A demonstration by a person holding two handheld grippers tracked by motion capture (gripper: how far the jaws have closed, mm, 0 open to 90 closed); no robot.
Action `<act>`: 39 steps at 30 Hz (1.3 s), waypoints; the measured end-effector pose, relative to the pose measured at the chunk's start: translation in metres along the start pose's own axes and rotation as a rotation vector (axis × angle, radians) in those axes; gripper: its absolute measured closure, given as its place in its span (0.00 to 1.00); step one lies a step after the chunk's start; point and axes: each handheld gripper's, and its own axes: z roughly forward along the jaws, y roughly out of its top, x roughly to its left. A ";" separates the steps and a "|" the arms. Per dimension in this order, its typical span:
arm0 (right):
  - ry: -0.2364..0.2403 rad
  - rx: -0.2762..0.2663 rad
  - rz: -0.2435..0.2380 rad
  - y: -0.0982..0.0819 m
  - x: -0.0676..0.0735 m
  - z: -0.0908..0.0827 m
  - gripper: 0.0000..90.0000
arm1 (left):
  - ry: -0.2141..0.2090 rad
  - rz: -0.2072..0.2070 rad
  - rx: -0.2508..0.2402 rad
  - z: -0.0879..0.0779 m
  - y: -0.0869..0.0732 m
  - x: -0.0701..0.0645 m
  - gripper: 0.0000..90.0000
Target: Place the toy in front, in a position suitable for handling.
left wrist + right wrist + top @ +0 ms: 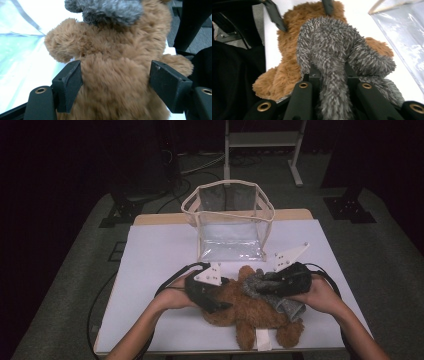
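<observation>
A brown teddy bear (250, 315) lies on the white table (160, 255) near its front edge. My left gripper (221, 303) reaches in from the left. In the left gripper view its jaws flank the bear's body (115, 75), and the pads (72, 82) press into the fur on both sides. My right gripper (263, 287) comes in from the right, shut on a grey fuzzy cloth (290, 309) that drapes over the bear's upper body. In the right gripper view the grey cloth (327, 47) bunches up between the closed jaws, with the bear (287, 67) beneath it.
A clear plastic bag with a cream rim (227, 220) stands open-topped behind the bear, at the table's middle. A white tag (263, 340) hangs at the bear's lower end by the front edge. Cables trail from both grippers off the table's sides.
</observation>
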 end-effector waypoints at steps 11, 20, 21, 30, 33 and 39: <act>-0.024 -0.050 0.056 -0.019 -0.004 -0.021 0.82 | -0.028 0.019 0.042 -0.001 -0.007 -0.014 0.31; 0.030 -0.054 0.040 -0.022 0.011 0.002 0.82 | -0.042 0.006 0.066 0.010 0.010 -0.003 0.18; 0.032 -0.052 0.038 -0.022 0.012 0.003 0.82 | -0.049 -0.008 0.075 0.015 0.012 -0.002 0.16; 0.047 -0.065 0.049 -0.025 0.012 0.006 0.82 | -0.075 0.027 0.188 0.038 0.018 -0.002 0.22; 0.033 -0.074 0.053 -0.024 0.008 0.005 0.82 | -0.044 0.061 0.186 0.033 0.020 -0.003 0.48; 0.002 -0.090 0.064 -0.010 -0.013 0.001 0.82 | 0.058 0.032 0.153 0.020 0.016 0.011 0.56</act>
